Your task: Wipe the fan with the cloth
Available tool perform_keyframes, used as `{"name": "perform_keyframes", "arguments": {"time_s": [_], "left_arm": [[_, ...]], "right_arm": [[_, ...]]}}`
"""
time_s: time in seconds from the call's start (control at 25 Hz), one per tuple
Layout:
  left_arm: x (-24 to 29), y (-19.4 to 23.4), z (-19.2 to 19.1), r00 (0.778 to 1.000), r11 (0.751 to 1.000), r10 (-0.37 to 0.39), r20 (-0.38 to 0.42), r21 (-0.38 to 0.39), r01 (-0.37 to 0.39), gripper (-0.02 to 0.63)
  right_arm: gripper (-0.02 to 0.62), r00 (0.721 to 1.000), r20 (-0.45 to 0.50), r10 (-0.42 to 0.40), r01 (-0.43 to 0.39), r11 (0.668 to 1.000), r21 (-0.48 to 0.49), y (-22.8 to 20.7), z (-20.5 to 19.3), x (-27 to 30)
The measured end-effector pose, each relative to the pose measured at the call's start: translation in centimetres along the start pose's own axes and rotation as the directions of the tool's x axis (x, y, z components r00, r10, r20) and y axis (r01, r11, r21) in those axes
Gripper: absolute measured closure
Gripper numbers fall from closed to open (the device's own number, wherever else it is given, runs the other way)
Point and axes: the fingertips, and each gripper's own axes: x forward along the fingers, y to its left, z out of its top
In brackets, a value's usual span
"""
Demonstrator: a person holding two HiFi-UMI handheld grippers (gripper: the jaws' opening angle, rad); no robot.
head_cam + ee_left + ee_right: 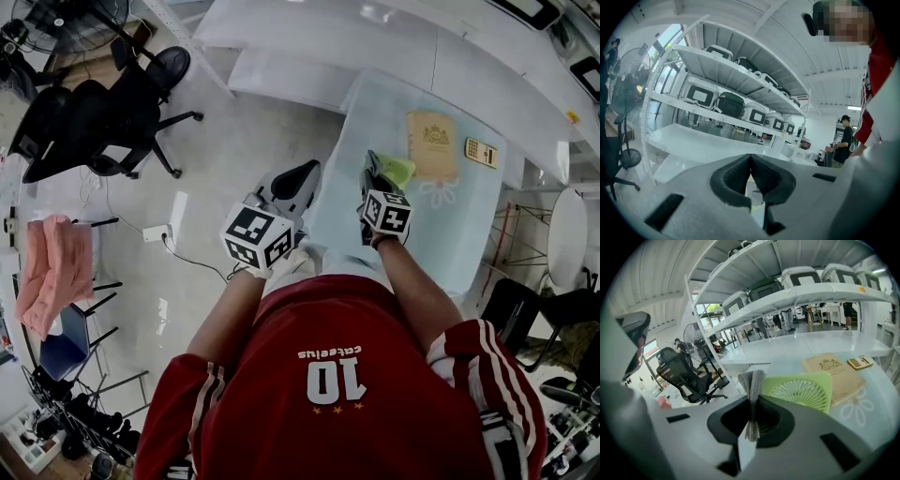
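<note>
A small green fan (802,391) lies on the pale blue table (450,230), just beyond my right gripper (751,405). That gripper is shut on a folded grey cloth (752,379), which sticks up between its jaws, close to the fan's left edge. From the head view the fan (399,170) peeks out past the right gripper (373,169) near the table's left side. My left gripper (302,176) hangs over the floor left of the table. Its jaws (750,165) are shut with nothing between them, and it points at the shelves.
A tan book (431,144) and a small calculator (481,152) lie on the table beyond the fan. White shelving (736,77) holds several cases. Black office chairs (103,117) and a floor fan (70,19) stand at the far left. A pink cloth (56,272) drapes over a chair.
</note>
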Motion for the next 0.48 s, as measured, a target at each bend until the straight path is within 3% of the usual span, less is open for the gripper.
{"name": "perform_keyframes", "arguments": {"time_s": [0.48], "left_arm": [[1.9,-2.4,0.4,0.997,0.996,-0.082,-0.007,0.019,0.082,0.606]], "right_arm": [[0.578,0.999,0.032,-0.029,0.028,0.999,0.021,-0.9,-0.3,-2.4]]}}
